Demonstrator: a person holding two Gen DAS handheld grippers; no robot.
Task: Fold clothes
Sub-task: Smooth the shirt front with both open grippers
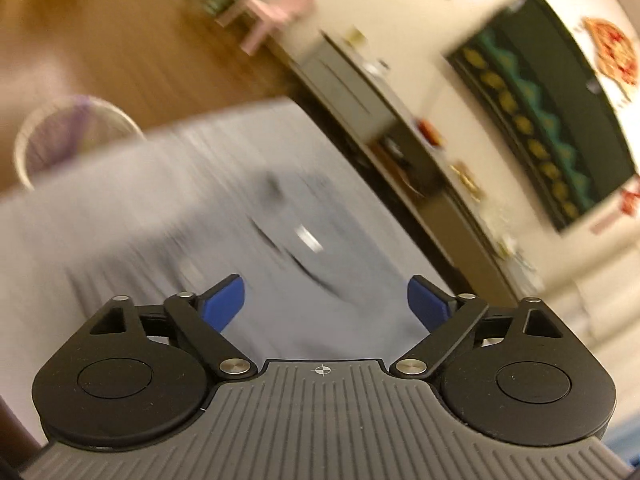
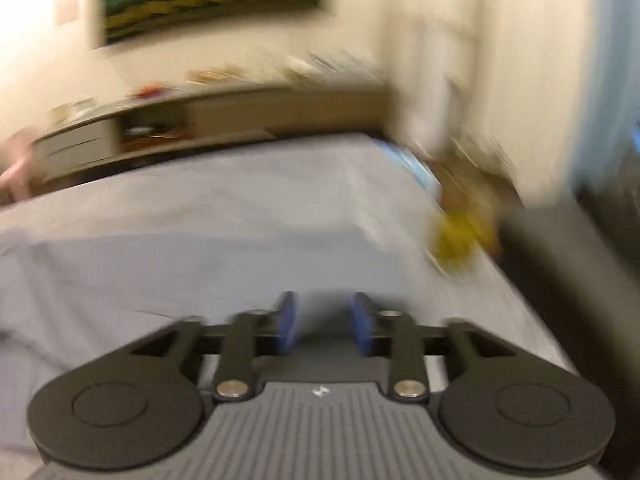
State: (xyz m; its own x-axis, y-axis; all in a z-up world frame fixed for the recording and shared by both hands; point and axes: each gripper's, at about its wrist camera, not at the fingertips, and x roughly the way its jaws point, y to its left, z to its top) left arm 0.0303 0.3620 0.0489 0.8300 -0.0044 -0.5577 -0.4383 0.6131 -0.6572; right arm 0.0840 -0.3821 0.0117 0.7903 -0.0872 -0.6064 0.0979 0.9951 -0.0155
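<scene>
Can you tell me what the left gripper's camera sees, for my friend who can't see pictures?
The left gripper is open, its two blue fingers spread wide and holding nothing, above a blurry grey cloth. A white basket sits on the wooden floor beyond the cloth, and a dark picture hangs on the wall.

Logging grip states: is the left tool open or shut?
Open. The left tool has its blue pads spread wide, nothing between them, above the grey cloth.

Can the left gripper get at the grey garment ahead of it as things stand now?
Probably yes: the left gripper is open, holds nothing, and only bare bed sheet lies between it and the blurred grey garment.
</scene>
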